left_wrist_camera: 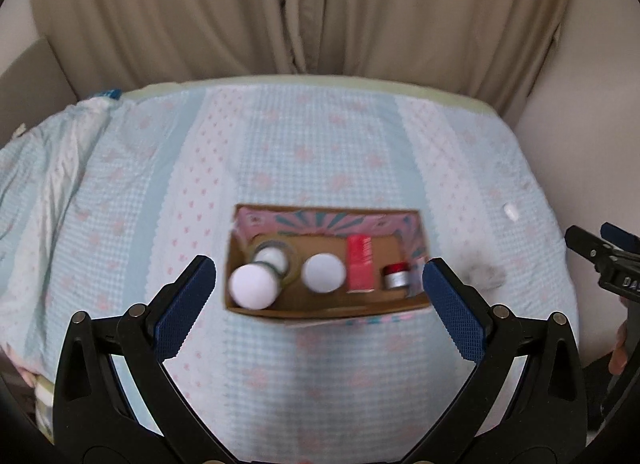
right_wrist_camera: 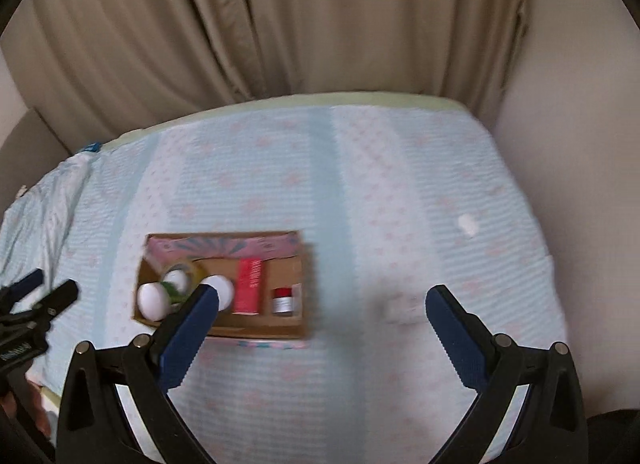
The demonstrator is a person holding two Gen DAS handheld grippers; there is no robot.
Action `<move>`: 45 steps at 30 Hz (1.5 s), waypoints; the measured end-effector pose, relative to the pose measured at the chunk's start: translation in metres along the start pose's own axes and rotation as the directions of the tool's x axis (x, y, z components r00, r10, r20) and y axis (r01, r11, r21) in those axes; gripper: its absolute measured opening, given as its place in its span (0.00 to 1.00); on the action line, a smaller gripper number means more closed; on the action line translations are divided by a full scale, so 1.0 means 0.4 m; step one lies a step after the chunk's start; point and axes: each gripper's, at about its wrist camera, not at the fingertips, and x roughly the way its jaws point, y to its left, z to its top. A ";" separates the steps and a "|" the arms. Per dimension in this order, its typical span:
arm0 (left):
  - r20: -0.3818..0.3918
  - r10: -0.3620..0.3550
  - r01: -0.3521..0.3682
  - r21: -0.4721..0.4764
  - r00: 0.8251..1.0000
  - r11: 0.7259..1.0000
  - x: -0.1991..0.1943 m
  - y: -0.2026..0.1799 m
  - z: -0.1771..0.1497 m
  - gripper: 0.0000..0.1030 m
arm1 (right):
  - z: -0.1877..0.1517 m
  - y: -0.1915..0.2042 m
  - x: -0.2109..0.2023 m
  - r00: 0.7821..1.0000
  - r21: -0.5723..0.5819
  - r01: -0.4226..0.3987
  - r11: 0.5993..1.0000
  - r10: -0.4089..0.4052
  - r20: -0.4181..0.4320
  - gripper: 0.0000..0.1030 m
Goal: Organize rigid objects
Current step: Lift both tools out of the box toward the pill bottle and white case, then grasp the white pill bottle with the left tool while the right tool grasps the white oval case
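Observation:
An open cardboard box [left_wrist_camera: 236, 240] [right_wrist_camera: 306, 264] lies on the bed. Inside are two white-capped bottles [left_wrist_camera: 253, 286] [right_wrist_camera: 152, 300], a white round lid [left_wrist_camera: 323, 272] [right_wrist_camera: 222, 288], a red box [left_wrist_camera: 360, 262] [right_wrist_camera: 250, 284] and a small silver jar with a red lid [left_wrist_camera: 396, 276] [right_wrist_camera: 283, 300]. My left gripper [left_wrist_camera: 318, 284] is open and empty, above the near side of the box. My right gripper [right_wrist_camera: 322, 300] is open and empty, to the right of the box's near edge. The right gripper also shows at the right edge of the left wrist view [left_wrist_camera: 600, 252].
The bed has a light blue patterned cover [left_wrist_camera: 320, 151] [right_wrist_camera: 360, 183]. A small white scrap [left_wrist_camera: 512, 211] [right_wrist_camera: 468, 223] lies on it at the right. Beige curtains [left_wrist_camera: 300, 3] [right_wrist_camera: 320, 15] hang behind and a wall [right_wrist_camera: 560, 123] stands at the right.

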 end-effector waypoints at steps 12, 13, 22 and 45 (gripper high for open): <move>-0.043 0.026 -0.033 -0.181 0.999 0.983 0.066 -0.355 -0.013 1.00 | 0.094 -0.407 0.036 1.000 -0.087 -0.028 0.996 0.030 0.011 1.00; -0.054 0.035 -0.044 -0.191 0.998 0.981 0.081 -0.381 -0.017 1.00 | 0.107 -0.446 0.053 0.999 -0.101 -0.042 0.994 0.043 0.008 1.00; -0.205 0.058 -0.129 -0.348 0.977 0.929 0.278 -0.561 -0.109 1.00 | 0.152 -0.645 0.214 0.997 -0.205 -0.050 0.977 0.037 -0.067 1.00; -0.496 -0.111 -0.339 -0.723 0.861 0.603 0.849 -0.781 -0.346 0.91 | 0.166 -0.766 0.774 0.933 -0.393 -0.186 0.900 0.036 -0.359 0.94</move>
